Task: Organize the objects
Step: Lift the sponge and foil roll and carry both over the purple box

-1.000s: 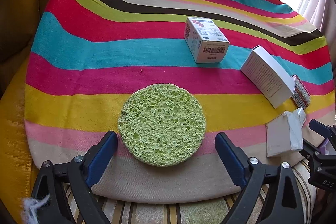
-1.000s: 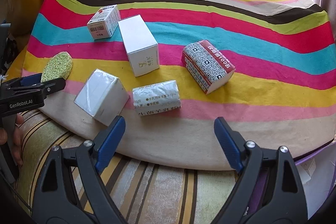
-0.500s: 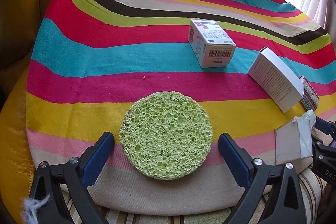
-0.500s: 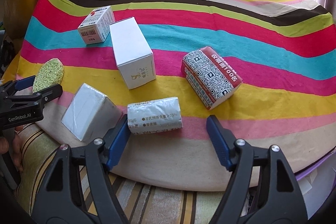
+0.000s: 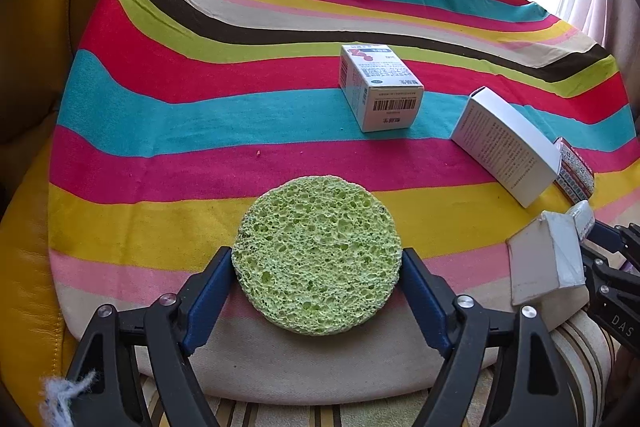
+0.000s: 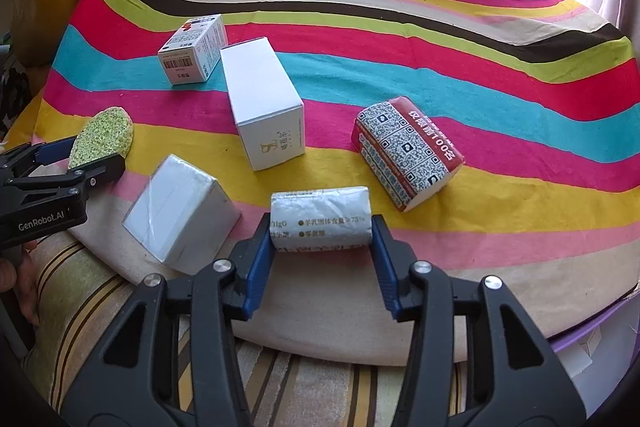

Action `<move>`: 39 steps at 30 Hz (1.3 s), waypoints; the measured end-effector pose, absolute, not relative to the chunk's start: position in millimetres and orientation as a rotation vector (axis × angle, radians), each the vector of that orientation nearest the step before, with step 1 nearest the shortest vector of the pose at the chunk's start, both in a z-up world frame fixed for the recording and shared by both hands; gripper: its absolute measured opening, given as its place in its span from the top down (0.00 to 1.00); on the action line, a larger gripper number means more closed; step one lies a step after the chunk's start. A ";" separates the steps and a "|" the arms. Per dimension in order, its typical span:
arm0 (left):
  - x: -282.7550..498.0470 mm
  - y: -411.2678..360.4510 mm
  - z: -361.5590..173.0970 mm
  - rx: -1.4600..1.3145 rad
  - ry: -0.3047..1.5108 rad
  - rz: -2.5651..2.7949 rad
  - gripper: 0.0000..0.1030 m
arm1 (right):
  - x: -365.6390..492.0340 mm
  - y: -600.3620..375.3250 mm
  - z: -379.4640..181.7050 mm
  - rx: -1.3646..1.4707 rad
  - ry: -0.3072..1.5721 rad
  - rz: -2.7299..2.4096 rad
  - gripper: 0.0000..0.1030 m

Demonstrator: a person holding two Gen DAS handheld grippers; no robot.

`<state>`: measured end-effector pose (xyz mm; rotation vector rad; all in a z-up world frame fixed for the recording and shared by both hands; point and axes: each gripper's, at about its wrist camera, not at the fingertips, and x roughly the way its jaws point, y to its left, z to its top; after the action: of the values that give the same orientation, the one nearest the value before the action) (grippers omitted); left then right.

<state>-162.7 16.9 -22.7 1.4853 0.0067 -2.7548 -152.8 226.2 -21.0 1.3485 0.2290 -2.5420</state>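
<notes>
While both jaws are closing, two pickups in hand on the striped cloth (image 6: 400, 67) over a cushion.

Left gripper (image 5: 317, 267): closing around round green sponge (image 5: 318, 255), lying flat at near edge of cloth, left of middle. Blue pads at its two sides, touching or nearly so; firm clamp not yet evident. Soft, porous, likely to squash; best pinched lightly across its widest line, then lifted level.

Right gripper (image 6: 321, 239): closing on small silver printed packet (image 6: 320, 219), near edge of cloth, middle. Pads meeting its two short ends. Crinkly wrap, probably slippery; squeeze squarely, avoid tilting.

Also on cloth: silver-wrapped block (image 6: 180, 215) just left of packet, close enough to be nudged; tall white box (image 6: 264, 103) behind; barcode carton (image 6: 194, 55) toward far left; red QR-printed pack (image 6: 408, 151) to right, apart.
</notes>
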 end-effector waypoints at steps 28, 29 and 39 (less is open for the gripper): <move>-69.6 59.8 32.1 1.313 0.029 -2.933 0.20 | -86.8 260.2 7.8 1.297 0.101 -2.630 0.52; -65.9 63.1 34.2 1.305 0.031 -2.951 0.20 | -83.8 262.3 9.2 1.294 0.093 -2.635 0.52; -38.4 116.7 37.9 1.350 -0.057 -3.127 0.21 | -49.2 292.5 17.4 1.289 0.055 -2.687 0.52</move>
<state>-38.4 116.7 37.9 1.3504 -0.0572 -3.1266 -49.2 292.5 17.4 1.2887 0.0552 -2.6872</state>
